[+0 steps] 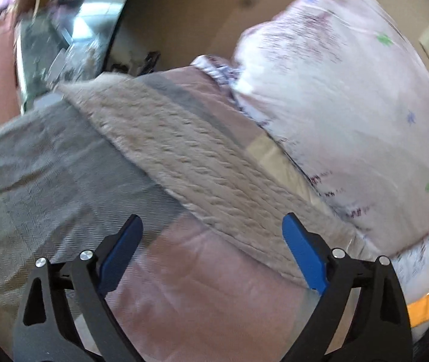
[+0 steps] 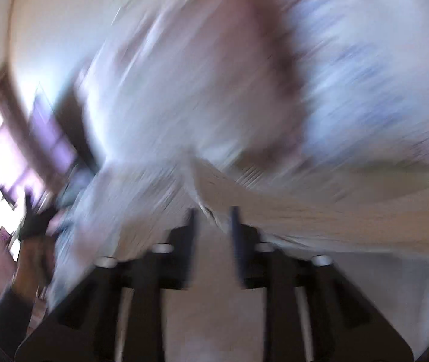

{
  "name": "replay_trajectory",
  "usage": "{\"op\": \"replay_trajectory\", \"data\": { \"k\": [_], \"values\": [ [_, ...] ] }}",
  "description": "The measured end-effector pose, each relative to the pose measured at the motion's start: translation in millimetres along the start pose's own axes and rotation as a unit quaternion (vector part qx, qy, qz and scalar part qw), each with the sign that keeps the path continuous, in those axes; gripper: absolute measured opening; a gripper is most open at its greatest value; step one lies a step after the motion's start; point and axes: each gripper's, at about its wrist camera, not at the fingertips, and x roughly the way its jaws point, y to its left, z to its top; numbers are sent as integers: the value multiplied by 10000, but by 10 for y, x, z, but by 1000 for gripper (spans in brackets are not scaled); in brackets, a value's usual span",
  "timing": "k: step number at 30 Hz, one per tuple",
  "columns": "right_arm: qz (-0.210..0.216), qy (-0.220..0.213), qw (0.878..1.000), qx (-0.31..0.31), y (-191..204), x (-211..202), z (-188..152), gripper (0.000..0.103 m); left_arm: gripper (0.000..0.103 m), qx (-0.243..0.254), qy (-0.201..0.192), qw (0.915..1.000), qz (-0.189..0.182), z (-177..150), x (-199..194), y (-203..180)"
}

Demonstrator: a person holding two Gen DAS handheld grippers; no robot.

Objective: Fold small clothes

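The left tool (image 1: 211, 226) gapes wide above a pink garment (image 1: 190, 286). The right tool (image 2: 212, 211) is narrowed; whether it grips the pale cloth (image 2: 214, 105) ahead cannot be told through blur.

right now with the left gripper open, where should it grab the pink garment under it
Grip the pink garment at its near edge, roughly below the open left gripper, coming straight down from above. It lies flat on the grey bedspread, so only an edge offers a fold for the fingers to pinch.
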Motion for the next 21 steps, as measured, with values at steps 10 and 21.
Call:
{"op": "replay_trajectory", "data": {
  "k": [10, 21],
  "values": [
    [-1126, -1032, 9834, 976, -852, -1104, -151, 88, 56, -1084, -186, 9939, -64, 538, 110, 495],
    [-1691, -1303, 9656, 1488, -1385, -1636, -556, 88, 7, 1226, -374, 9911, -350, 459, -174, -960]
  ]
}}
